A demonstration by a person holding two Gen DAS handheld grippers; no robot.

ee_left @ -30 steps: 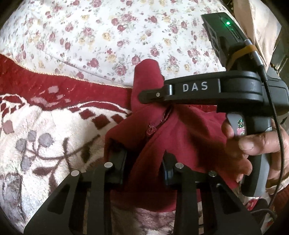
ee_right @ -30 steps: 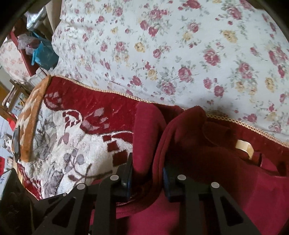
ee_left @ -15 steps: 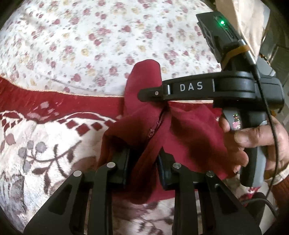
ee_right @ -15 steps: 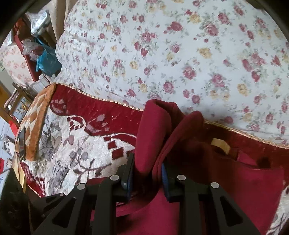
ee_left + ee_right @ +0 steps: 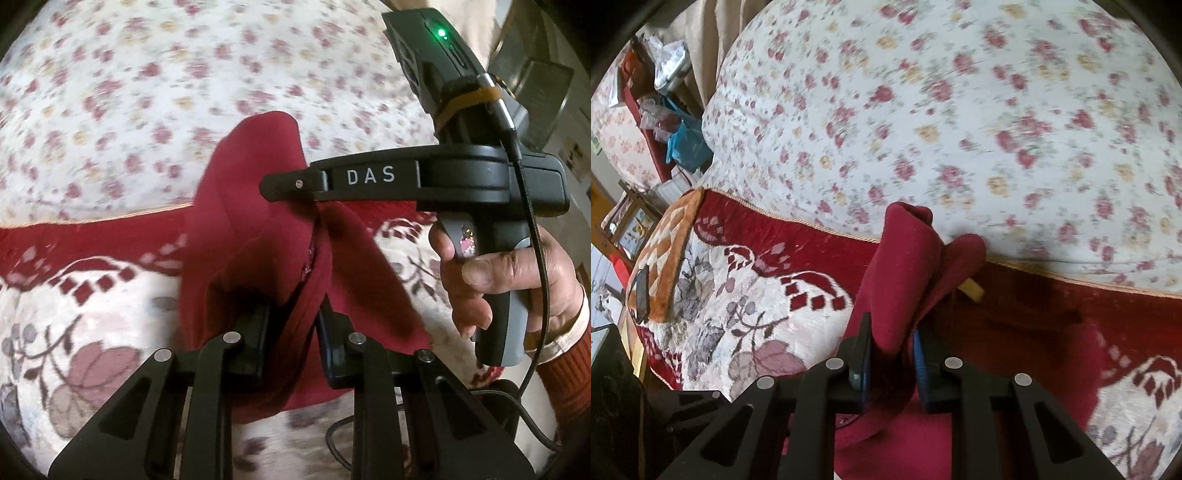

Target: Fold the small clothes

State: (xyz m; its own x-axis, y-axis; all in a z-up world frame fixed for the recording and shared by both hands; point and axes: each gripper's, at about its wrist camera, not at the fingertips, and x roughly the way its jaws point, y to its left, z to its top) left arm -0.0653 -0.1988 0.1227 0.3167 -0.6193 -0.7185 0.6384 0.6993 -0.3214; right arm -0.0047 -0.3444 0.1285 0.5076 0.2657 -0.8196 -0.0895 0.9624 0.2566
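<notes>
A small dark red garment [image 5: 258, 229] hangs bunched above the patterned bed cover. My left gripper [image 5: 291, 332] is shut on a fold of it near its lower edge. In the left wrist view my right gripper [image 5: 284, 184], the black "DAS" tool held in a hand, comes in from the right and grips the garment higher up. In the right wrist view my right gripper [image 5: 890, 354] is shut on a thick fold of the red garment [image 5: 905, 266], which stands up between the jaws. A tan label [image 5: 971, 290] shows on it.
A red and cream floral bed cover [image 5: 92, 325] lies under the garment. A white quilt with small roses [image 5: 960, 110] rises behind it. An orange patterned cushion [image 5: 668, 254] and cluttered shelves with bags [image 5: 665, 110] are at the far left.
Both grippers have lifted the garment off the bed cover, and it now hangs more gathered and upright. The right gripper has risen and moved farther right in the left wrist view.
</notes>
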